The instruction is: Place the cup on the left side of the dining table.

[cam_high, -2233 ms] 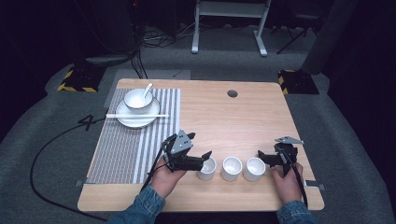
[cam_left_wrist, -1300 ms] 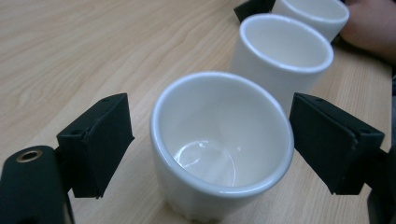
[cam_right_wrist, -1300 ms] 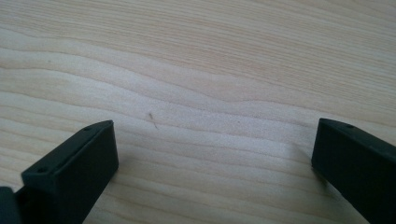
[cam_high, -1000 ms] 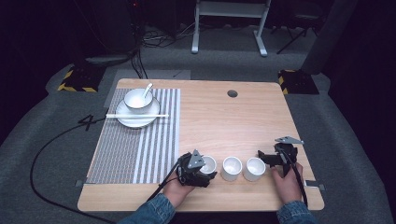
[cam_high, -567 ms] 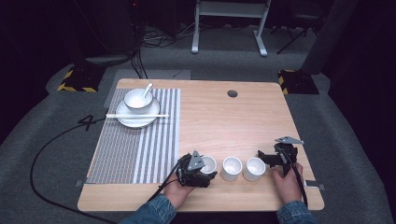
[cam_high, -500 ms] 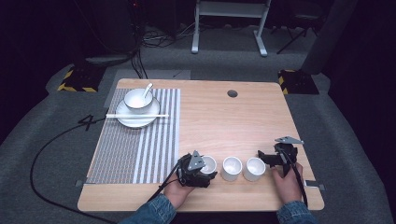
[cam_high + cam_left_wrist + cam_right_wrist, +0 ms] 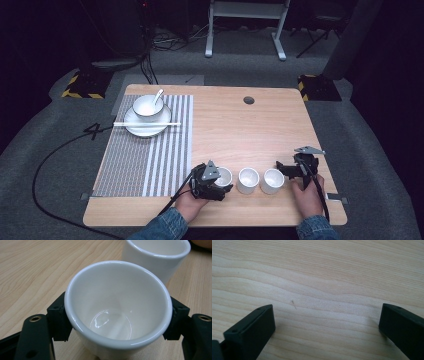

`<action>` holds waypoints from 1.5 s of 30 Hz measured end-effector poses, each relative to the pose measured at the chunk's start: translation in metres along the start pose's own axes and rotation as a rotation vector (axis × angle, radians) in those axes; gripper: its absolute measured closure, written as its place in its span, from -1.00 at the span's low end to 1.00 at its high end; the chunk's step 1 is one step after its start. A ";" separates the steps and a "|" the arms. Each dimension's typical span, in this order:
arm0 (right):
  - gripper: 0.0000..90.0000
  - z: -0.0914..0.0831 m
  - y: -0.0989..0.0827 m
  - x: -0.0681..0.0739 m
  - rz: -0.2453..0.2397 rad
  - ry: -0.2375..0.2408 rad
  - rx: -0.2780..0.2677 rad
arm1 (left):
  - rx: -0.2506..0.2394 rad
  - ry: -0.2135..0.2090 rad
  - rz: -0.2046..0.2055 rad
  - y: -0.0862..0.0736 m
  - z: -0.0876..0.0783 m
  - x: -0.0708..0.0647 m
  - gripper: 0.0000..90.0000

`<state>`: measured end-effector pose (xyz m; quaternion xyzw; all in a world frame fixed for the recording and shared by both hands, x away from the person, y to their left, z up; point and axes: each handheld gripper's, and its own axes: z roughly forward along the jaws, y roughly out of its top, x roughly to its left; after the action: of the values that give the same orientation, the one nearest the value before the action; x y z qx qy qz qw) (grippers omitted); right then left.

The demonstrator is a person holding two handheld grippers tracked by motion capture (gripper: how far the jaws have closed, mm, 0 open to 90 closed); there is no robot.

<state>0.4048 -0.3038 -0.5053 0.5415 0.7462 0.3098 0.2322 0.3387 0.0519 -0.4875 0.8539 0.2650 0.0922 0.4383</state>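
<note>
Your left claw (image 7: 117,322) has its two black jaws pressed on both sides of a little white cup (image 7: 117,312), so it is clamped on that cup. This cup sits at the left end of a row of three near your edge of the desk (image 7: 240,125). From these pictures you cannot tell if the cup is a tiny bit off the wood or standing on it. The cup is round, smooth and shiny, and it gets narrower toward the bottom. If you squeeze too softly, it could slide down and out of the jaws. If you tip your hand, it could turn in the grip and drop. The middle cup (image 7: 248,180) stands just beside it. If you swing sideways toward the right, you could bump that one and knock it into the right cup (image 7: 272,180). Lift straight up first, and go slowly. Your right claw (image 7: 324,322) has its jaws wide apart with nothing between them, just bare wood. In the high view it rests close to the right cup, so a small push of that hand could shove the cup along. Far away on the striped mat (image 7: 150,155) sit a plate (image 7: 131,128), a bowl (image 7: 145,106) with a spoon (image 7: 158,95), and chopsticks (image 7: 146,123).
</note>
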 end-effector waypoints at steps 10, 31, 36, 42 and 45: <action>-0.99 0.000 0.000 0.000 0.000 0.000 0.000 | -0.022 0.044 -0.020 0.016 -0.019 0.002 -0.39; -0.99 0.000 0.000 0.000 0.001 0.000 0.000 | -0.099 0.119 -0.030 0.048 -0.067 0.027 -0.39; -0.99 0.000 0.000 0.000 0.001 0.000 0.000 | -0.117 0.144 -0.066 0.052 -0.073 0.036 -0.39; -0.99 0.000 0.000 0.000 0.001 0.000 0.000 | -0.147 0.198 -0.078 0.060 -0.083 0.044 -0.39; -0.99 0.000 0.000 0.000 0.001 0.000 0.000 | -0.166 0.226 -0.085 0.064 -0.090 0.050 -0.39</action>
<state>0.4048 -0.3037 -0.5052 0.5419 0.7460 0.3098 0.2320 0.3696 0.1112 -0.3867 0.7869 0.3400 0.1908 0.4783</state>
